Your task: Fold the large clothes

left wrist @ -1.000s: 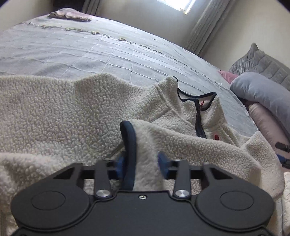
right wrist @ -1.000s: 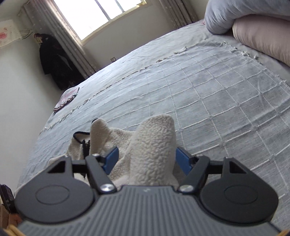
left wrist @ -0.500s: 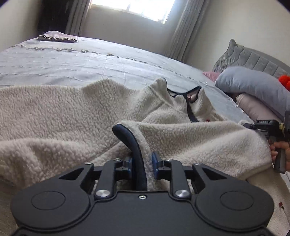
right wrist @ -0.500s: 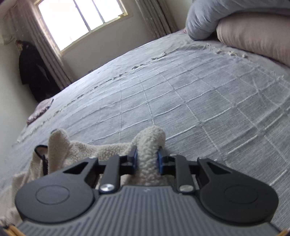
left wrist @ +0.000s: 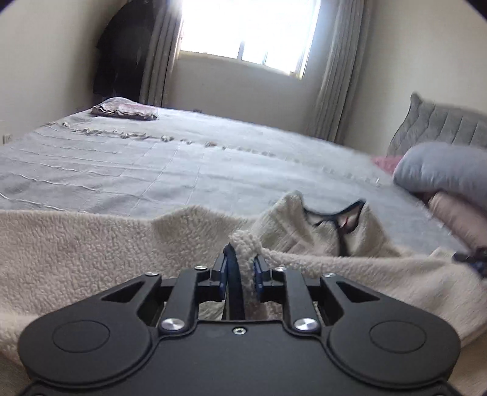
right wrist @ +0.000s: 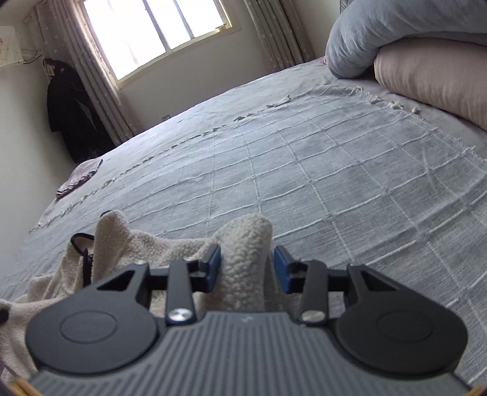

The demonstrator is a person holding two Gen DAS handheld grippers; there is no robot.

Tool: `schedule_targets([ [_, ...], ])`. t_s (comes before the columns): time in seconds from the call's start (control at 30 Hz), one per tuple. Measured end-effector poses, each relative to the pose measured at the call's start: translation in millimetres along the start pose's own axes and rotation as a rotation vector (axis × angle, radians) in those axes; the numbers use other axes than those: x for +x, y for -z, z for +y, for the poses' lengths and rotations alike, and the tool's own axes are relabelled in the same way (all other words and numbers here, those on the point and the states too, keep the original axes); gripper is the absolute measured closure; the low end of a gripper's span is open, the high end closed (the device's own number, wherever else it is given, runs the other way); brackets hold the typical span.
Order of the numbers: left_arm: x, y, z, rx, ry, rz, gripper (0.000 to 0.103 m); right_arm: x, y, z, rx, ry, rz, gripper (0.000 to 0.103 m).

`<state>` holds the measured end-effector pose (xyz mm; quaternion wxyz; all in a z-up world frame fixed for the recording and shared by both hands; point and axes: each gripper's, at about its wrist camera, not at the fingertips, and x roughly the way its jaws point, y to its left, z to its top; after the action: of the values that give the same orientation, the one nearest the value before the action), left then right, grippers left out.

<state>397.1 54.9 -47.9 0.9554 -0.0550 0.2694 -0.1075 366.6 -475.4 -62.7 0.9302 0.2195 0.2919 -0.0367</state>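
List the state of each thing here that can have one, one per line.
Cream fleece jacket: spread rumpled on the bed, collar open.
Left gripper: shut on the jacket's dark-trimmed edge, jaws just closing.
Right gripper: jaws just opening; fleece fold between them, right pad clear of it.
Grey grid bedspread: laid flat.
Window curtains: drawn open.

One cream fleece jacket (left wrist: 91,259) lies across the lower part of the frame. One bed (right wrist: 304,170) with one grey checked cover carries it. Two tongs are counted: the left tongs (left wrist: 240,269) at lower centre of its own view, the right tongs (right wrist: 247,266) likewise. Two pillows sit at upper right, one grey-blue pillow (right wrist: 395,27) on one pink pillow (right wrist: 432,76). One window (left wrist: 246,27) shows at the top, with two curtains. One dark garment (right wrist: 73,112) hangs at left. One small folded cloth (left wrist: 124,109) lies at the far left.
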Motion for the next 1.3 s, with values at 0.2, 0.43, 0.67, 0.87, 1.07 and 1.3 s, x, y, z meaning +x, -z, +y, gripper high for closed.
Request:
schedule_targets([
  [0.2,-27,5,-14,0.105,-0.120,-0.091,0.052,-45,4,-2,-0.063,-0.072,0.000,0.053],
  [0.43,-26,17,-56,0.156,0.119,-0.047,0.051,-66,34,-10,-0.107,-0.126,0.125,0.057],
  [0.67,-14,56,-70,0.268,0.151,0.069,0.050,-68,73,-19,-0.200,0.008,0.142,0.063],
  [0.87,-13,34,-69,0.284,0.161,0.036,0.046,-71,31,23,-0.321,0.016,0.072,0.059],
  [1.07,12,35,-64,0.234,0.173,0.030,0.045,3,-9,35,-0.190,0.001,0.082,0.046],
  [1.3,19,44,-56,0.205,0.194,0.041,0.043,55,9,14,-0.094,0.103,0.058,0.084],
])
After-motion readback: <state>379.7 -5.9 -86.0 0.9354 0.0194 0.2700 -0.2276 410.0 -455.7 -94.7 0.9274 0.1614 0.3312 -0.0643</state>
